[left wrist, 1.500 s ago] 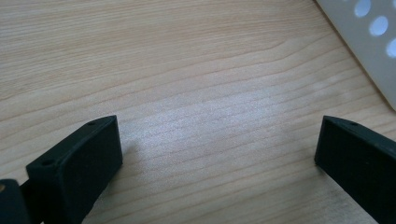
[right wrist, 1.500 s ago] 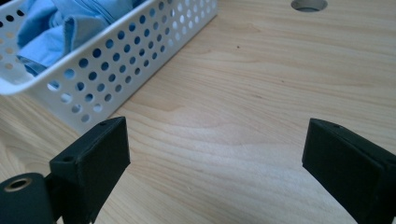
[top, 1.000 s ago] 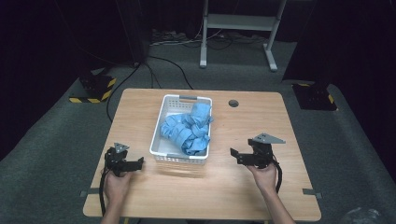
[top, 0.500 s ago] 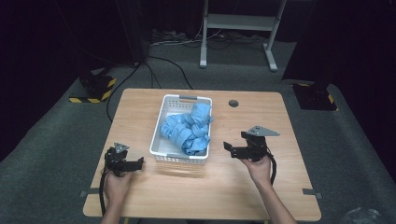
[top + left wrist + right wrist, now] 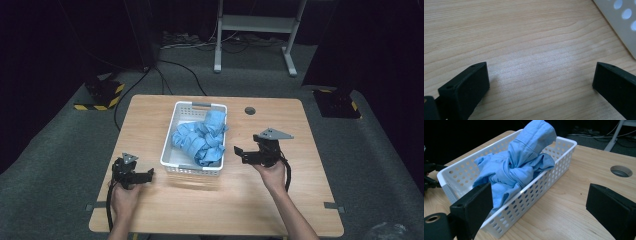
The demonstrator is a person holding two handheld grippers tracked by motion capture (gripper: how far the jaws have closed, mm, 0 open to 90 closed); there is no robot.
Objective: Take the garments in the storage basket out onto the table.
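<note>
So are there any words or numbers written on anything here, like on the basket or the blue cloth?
None can be read: the white basket, the blue cloth, the table and both grippers, left and right, carry no writing.

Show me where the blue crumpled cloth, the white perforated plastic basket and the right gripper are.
blue crumpled cloth (image 5: 521, 167): right gripper view, knotted middle.
white perforated plastic basket (image 5: 534, 192): right gripper view, near side wall.
right gripper (image 5: 239, 152): high view, between its fingertips.
</note>
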